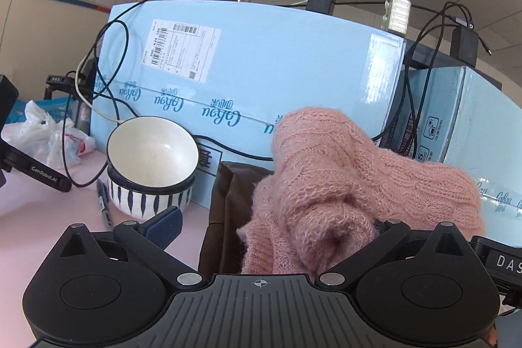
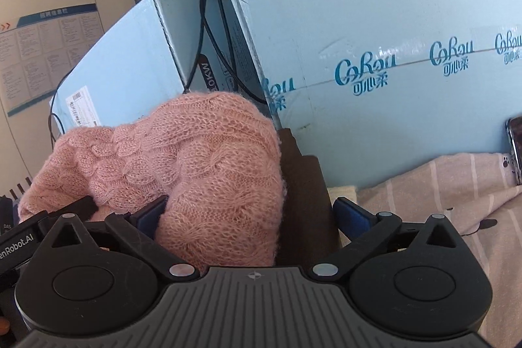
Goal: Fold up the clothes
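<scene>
The pink knitted sweater (image 1: 329, 185) sits bunched between both grippers. The left gripper (image 1: 270, 224) has wide jaws, the knit piled against their right side. The right gripper (image 2: 251, 211) also stands wide, the sweater filling the left half over a brown garment (image 2: 303, 201).

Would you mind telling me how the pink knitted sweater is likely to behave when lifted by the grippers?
The pink knitted sweater is bunched and drooping, so it would probably sag floppily. Its loose, fuzzy cable knit looks light, grippy rather than slippery, and might snag or stretch between jaws.
</scene>
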The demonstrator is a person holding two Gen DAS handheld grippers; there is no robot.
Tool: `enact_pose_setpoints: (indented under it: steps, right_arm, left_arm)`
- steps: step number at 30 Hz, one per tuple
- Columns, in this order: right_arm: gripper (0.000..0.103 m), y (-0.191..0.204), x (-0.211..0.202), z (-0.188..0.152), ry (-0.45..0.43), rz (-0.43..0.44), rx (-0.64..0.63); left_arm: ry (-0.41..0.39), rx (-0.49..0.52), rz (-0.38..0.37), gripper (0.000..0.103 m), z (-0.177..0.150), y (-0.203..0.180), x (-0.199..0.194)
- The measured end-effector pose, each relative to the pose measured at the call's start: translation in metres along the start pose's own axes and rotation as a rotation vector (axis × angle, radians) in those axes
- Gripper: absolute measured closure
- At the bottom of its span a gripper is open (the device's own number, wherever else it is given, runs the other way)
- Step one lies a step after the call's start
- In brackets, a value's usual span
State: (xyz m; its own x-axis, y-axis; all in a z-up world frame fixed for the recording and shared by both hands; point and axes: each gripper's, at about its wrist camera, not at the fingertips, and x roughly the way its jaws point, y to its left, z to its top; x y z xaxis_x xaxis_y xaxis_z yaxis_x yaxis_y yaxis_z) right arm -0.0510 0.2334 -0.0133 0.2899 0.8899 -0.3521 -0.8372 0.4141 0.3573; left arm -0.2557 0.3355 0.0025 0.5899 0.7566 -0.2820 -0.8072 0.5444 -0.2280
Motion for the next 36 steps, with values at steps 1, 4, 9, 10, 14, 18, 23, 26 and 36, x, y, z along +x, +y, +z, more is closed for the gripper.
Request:
enact_pose_setpoints:
  steps: [1,4,9,10,14,18,23,26,36]
  right_arm:
    - [0.0,-0.004,0.002,0.0,0.011,0.003,0.018]
    - [0.0,-0.008,0.006,-0.002,0.01,-0.009,0.031]
    - [0.0,-0.013,0.01,-0.003,0.009,-0.022,0.047]
    - [0.0,-0.014,0.011,-0.003,0.01,-0.024,0.05]
    - [0.0,-0.015,0.012,-0.003,0.003,-0.023,0.056]
    - [0.0,-0.018,0.007,-0.008,-0.034,0.012,0.059]
    - [0.0,-0.027,0.001,-0.01,-0.064,0.077,0.098]
    - [0.0,-0.027,-0.008,-0.007,-0.098,0.111,0.126]
    - [0.0,-0.006,-0.08,0.023,-0.277,0.134,0.087]
  left_arm:
    - [0.012,0.007,0.002,0.0,0.001,-0.002,0.006]
    - [0.026,0.057,0.005,0.0,0.006,-0.007,0.021]
    - [0.053,0.026,-0.023,0.0,0.008,-0.008,0.036]
    - [0.052,0.02,-0.028,0.0,0.007,-0.007,0.036]
    - [0.021,0.006,-0.044,0.0,0.003,-0.004,0.03]
    - [-0.013,0.008,-0.059,0.0,-0.001,-0.001,0.022]
    - [-0.04,-0.005,-0.061,0.0,0.005,0.001,0.002]
    - [-0.055,-0.024,-0.046,0.0,0.017,-0.002,-0.022]
    - [-0.09,-0.126,0.076,0.0,0.015,-0.008,-0.106]
